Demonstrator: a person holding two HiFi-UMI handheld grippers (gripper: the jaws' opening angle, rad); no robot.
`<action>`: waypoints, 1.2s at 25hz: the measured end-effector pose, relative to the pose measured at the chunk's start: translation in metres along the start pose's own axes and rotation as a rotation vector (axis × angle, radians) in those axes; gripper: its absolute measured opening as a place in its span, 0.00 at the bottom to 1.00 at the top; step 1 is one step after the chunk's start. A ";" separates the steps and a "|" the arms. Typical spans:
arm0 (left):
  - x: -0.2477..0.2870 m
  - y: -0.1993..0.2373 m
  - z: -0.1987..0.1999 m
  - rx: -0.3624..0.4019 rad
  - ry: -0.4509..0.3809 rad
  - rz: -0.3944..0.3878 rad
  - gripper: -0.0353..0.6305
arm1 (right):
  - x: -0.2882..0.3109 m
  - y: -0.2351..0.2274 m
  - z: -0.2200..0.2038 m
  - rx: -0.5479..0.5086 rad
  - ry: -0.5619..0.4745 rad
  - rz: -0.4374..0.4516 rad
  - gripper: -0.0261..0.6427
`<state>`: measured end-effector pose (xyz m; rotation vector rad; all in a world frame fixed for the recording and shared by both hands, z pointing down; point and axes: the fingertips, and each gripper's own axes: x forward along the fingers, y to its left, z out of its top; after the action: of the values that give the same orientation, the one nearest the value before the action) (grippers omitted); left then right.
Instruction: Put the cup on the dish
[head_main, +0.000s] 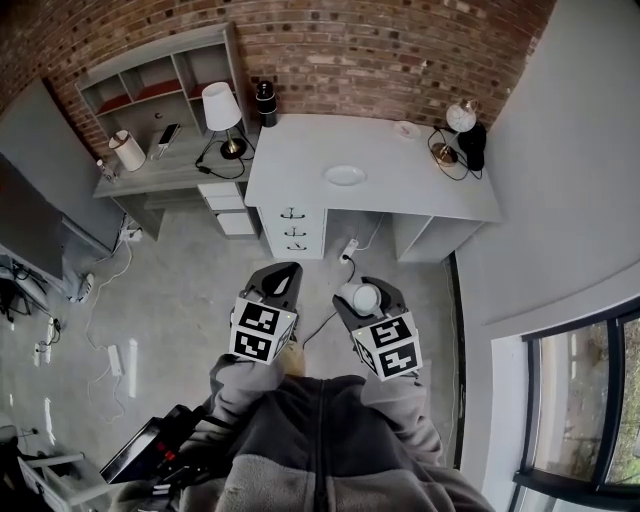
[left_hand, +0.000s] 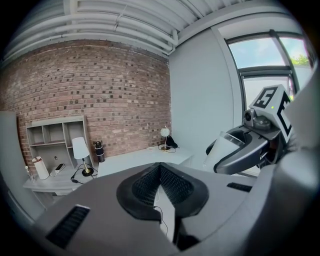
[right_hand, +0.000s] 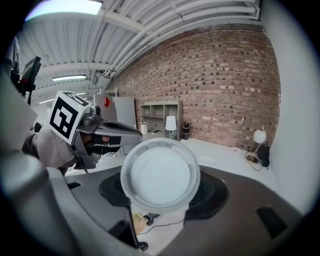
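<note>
A pale translucent cup sits between the jaws of my right gripper, held well above the floor and short of the desk. In the right gripper view the cup fills the middle, its round end facing the camera, with a black pad on either side. A white dish lies on the white desk; the same dish shows small beyond the cup. My left gripper hangs beside the right one, its pads meeting at the tip with nothing between them. It also sees the cup.
A white lamp and a black bottle stand at the desk's far left, a globe lamp and a small saucer at its far right. Drawers sit under the desk. Cables and a power strip lie on the floor.
</note>
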<state>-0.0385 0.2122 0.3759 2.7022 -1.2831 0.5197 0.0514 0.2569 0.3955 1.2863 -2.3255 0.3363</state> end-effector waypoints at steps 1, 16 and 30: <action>0.005 0.004 -0.001 -0.002 0.000 0.000 0.06 | 0.005 -0.003 0.000 0.001 0.002 0.000 0.43; 0.138 0.105 0.027 -0.015 0.012 -0.052 0.06 | 0.125 -0.098 0.052 0.041 0.039 -0.052 0.43; 0.278 0.215 0.049 -0.026 0.078 -0.161 0.06 | 0.259 -0.186 0.116 0.110 0.117 -0.112 0.43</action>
<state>-0.0277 -0.1403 0.4162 2.7042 -1.0356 0.5784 0.0585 -0.0810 0.4234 1.4034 -2.1542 0.4950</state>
